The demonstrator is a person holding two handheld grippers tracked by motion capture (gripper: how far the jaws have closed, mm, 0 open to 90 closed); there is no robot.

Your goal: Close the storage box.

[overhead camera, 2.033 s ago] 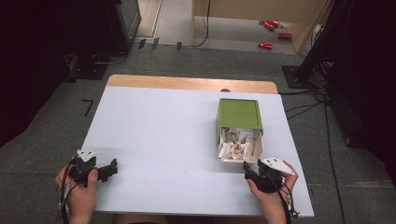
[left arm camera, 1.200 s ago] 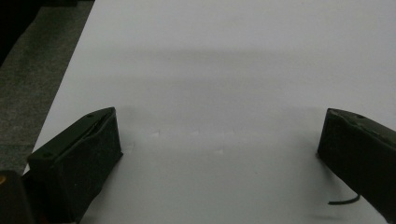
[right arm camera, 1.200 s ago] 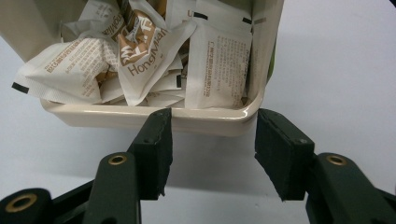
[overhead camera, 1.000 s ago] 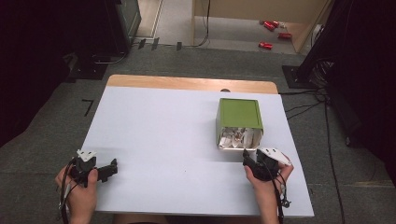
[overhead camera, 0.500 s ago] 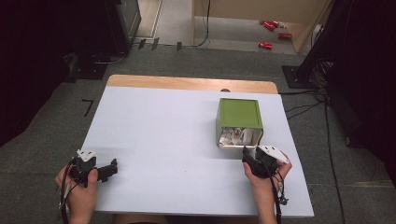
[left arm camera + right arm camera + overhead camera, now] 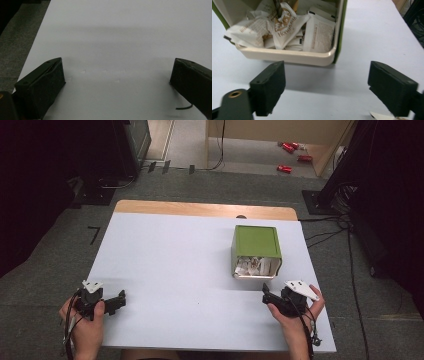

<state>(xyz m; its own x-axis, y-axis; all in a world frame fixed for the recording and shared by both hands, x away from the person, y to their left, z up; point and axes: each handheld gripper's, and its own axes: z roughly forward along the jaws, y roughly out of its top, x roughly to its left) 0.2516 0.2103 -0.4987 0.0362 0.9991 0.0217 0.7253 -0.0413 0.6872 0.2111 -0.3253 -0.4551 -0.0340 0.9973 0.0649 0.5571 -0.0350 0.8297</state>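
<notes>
**Lining up on the packet box**

Hovering my right gripper [image 6: 266,298] just off the open mouth of the green box with the cream rim [image 6: 256,251], jaws spread wide and empty. The box lies on its side on the pale blue-white tabletop [image 6: 190,265], mouth turned toward me. From the right gripper view I'm looking straight in: crumpled white paper packets [image 6: 287,30] with brown print, heaped loosely behind the cream lip.

My guess is a packet comes out next. To do it cleanly I'd go in low over the lip and pick the flat packet [image 6: 319,33] standing against the box's right wall, since it sits free of the tangle. Pinch one edge only; grab deep and I'd drag several out.

One stray paper scrap [image 6: 382,116] lies on the table beneath my right jaw, near side of the box.

My left gripper [image 6: 117,301] rests far to the left of the box, jaws wide, nothing between them.
</notes>
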